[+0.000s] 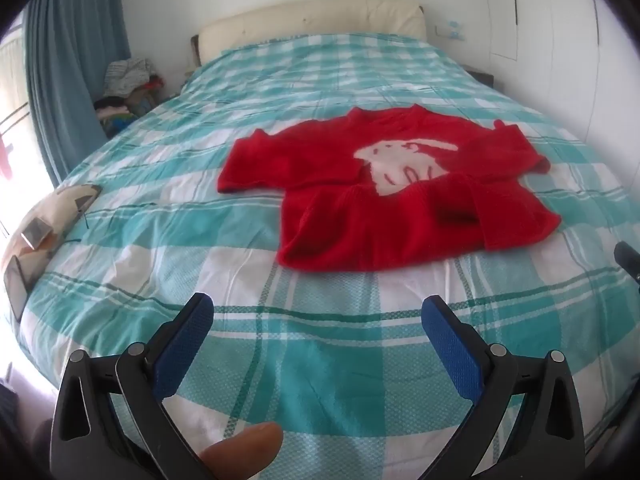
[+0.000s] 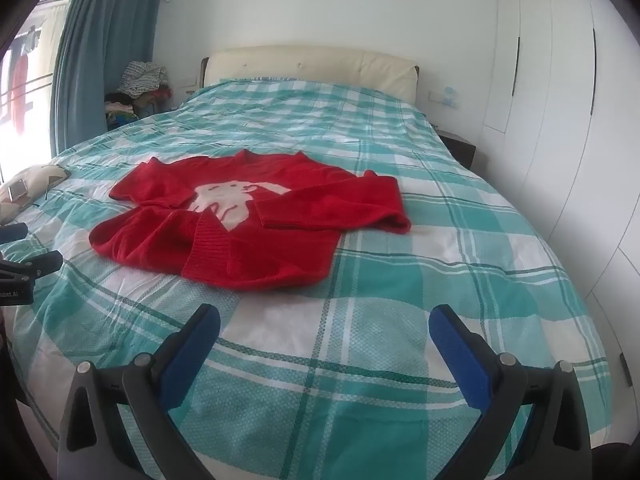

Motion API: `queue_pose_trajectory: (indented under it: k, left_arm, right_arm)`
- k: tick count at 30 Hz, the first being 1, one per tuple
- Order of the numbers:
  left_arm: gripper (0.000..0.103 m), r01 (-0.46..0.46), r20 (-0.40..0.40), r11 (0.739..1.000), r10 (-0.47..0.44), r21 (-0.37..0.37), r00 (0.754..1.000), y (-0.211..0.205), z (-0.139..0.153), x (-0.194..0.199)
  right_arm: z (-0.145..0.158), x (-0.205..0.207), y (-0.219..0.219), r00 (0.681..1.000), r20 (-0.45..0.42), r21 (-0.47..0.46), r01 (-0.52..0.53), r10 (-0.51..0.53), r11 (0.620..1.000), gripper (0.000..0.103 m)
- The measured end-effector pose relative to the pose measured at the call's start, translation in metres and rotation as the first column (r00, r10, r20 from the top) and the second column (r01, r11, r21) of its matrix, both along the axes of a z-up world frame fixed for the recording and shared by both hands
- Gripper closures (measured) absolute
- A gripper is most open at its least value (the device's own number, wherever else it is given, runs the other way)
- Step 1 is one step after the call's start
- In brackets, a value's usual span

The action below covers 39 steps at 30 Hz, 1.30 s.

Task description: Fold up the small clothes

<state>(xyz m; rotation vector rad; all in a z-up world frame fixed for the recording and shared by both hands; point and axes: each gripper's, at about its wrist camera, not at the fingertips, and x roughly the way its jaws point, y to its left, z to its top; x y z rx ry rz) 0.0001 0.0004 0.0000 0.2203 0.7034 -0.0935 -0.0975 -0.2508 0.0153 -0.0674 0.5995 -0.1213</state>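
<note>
Flat on the bed (image 1: 320, 360), a red knitted sweater (image 1: 384, 216) with white motif, hem doubled up. Left claw (image 1: 318, 312) and right claw (image 2: 324, 322) both wide, blue-padded, short of it.

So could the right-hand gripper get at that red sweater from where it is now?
Probably yes. The right gripper is open, and only bare bedspread lies between it and the red sweater.

Left gripper (image 1: 318, 320) and right gripper (image 2: 324, 330): black frames, blue pads, silver rivets; probably a bare fingertip (image 1: 244, 450) behind the left claw.
</note>
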Motion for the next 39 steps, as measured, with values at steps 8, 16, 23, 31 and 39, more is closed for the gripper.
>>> queue_pose_trajectory:
  k: [8, 16, 23, 31, 39]
  left_arm:
    - [0.000, -0.079, 0.004, 0.997, 0.079, -0.012, 0.997, -0.001, 0.005, -0.004]
    - [0.000, -0.068, -0.076, 0.995, 0.062, -0.078, 0.995, 0.019, 0.005, 0.008]
    - [0.000, -0.078, -0.084, 0.995, 0.073, -0.068, 0.994, 0.018, 0.002, 0.011]
    - [0.000, -0.088, -0.102, 0.995, 0.083, -0.048, 0.991, 0.018, -0.004, 0.013]
    - [0.000, -0.102, -0.111, 0.994, 0.098, -0.032, 0.989, 0.020, -0.007, 0.015]
  right_arm:
    - [0.004, 0.001, -0.013, 0.999, 0.023, 0.028, 0.040, -0.041, 0.999, 0.000]
    - [0.002, 0.000, -0.009, 0.999, 0.024, 0.024, 0.046, -0.047, 0.999, 0.000]
    - [0.001, 0.000, -0.005, 1.000, 0.011, 0.039, 0.021, -0.021, 0.999, 0.000]
    - [-0.003, 0.004, -0.005, 1.000, -0.019, 0.048, 0.018, -0.017, 0.999, 0.000]
    - [-0.009, 0.008, -0.002, 0.999, -0.048, 0.081, -0.012, 0.016, 0.997, 0.000]
